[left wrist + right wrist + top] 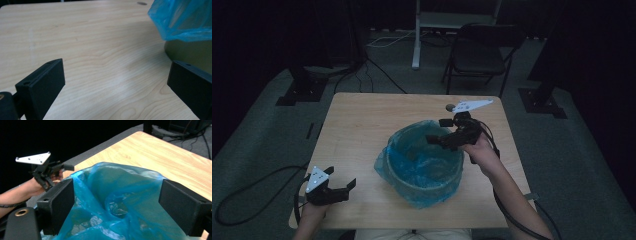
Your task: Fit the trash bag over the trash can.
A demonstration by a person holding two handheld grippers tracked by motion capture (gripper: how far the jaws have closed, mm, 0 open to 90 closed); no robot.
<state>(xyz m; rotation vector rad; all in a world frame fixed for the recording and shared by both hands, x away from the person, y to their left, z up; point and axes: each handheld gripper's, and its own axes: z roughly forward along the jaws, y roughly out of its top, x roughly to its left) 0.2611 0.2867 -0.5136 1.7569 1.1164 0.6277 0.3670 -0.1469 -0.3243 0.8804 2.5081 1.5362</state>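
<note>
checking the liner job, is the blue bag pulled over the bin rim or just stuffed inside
Over the rim. The blue bag lines the bin and its edge hangs outside the wall. The right gripper hovers open above it.

Bag in bin on table

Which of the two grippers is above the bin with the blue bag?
The right gripper; it hovers open over the bin's blue bag. The left gripper is near the table's corner.

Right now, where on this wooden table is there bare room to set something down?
The light wooden table is bare across its far left, between the round bin lined with a blue plastic bag and the left edge, down to the left gripper. It is crowded at centre right, where the right gripper hovers over the bin's mouth.
</note>
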